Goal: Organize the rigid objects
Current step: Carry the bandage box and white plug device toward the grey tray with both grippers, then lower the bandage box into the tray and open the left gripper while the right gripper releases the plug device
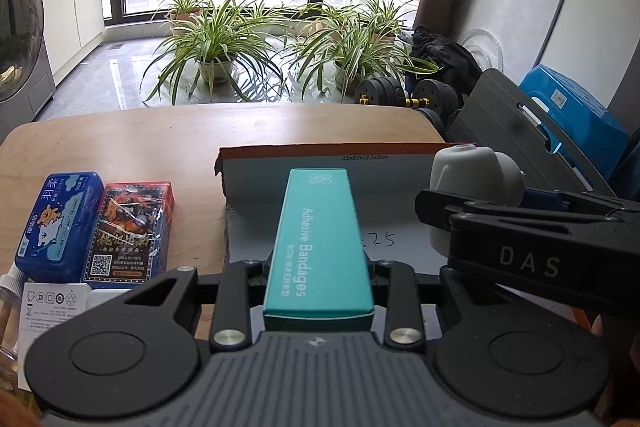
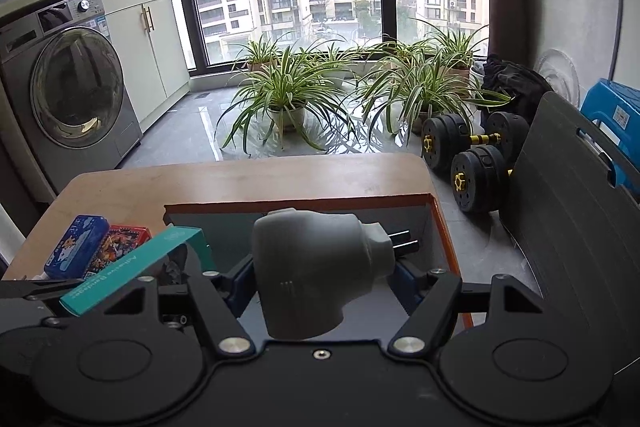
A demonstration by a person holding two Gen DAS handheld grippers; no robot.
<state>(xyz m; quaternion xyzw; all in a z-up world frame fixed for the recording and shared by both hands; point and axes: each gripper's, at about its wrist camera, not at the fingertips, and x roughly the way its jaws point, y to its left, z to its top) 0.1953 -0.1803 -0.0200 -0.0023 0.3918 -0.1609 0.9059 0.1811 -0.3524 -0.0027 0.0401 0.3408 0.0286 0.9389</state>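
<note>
Wooden counter (image 1: 120, 131) by a window, cardboard box (image 2: 436, 223) at 12 o'clock | left claw (image 1: 320, 267) clamped on light, crushable teal bandage carton (image 1: 320, 235), held by long sides | right claw (image 2: 320, 279) spread wide around smooth rigid grey plug adapter (image 2: 316, 267), over box.

— What carries the items?
— A wooden table (image 1: 132, 143) with rounded corners, its top a light brown.

— What lies directly on it, left side?
— A blue plastic case (image 1: 60, 225) with a cartoon print, lying flat. Just beside it on its right, touching or nearly so, lies a red-and-blue card box (image 1: 128, 233) in clear wrap. Nearer the camera, a white printed carton (image 1: 48, 311) shows in part, and at the very left edge a clear bottle (image 1: 8, 311), mostly cut off.

— And on the right?
— An open cardboard box (image 2: 442, 227) with an orange-brown rim and a pale grey inside, reaching the table's right edge.
</note>
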